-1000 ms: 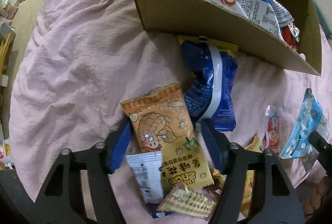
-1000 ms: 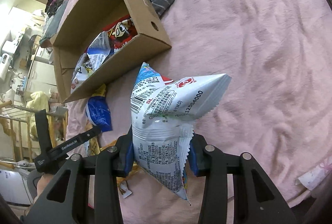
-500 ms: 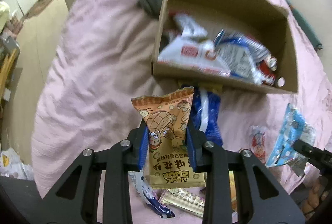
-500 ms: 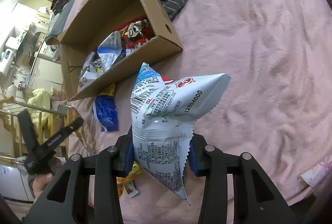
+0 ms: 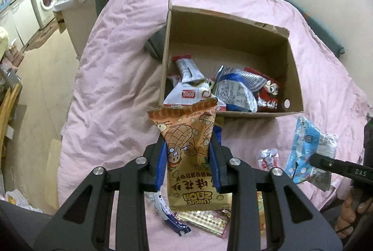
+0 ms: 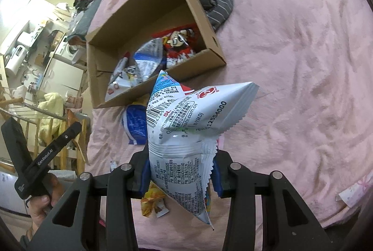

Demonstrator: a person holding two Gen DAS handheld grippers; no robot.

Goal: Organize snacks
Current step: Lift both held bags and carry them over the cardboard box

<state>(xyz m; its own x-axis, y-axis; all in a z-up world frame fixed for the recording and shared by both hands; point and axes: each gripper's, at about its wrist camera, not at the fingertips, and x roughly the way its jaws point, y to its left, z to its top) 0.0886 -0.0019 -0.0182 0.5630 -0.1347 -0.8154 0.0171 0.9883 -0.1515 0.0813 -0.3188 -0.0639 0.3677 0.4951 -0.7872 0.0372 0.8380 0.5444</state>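
We hold an orange peanut snack bag [image 5: 190,153], printed with a cartoon nut, pinched in our left tool [image 5: 189,166] above the bed [image 5: 112,78], near the cardboard box [image 5: 233,27]. Our right tool [image 6: 180,173] grips a white crumpled snack bag [image 6: 186,132].

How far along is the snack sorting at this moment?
Done: several packets already lie in the cardboard box. In hand: left gripper clamps an orange peanut packet; right gripper clamps a white bag. Left: the blue packet and small packets on the bedspread.
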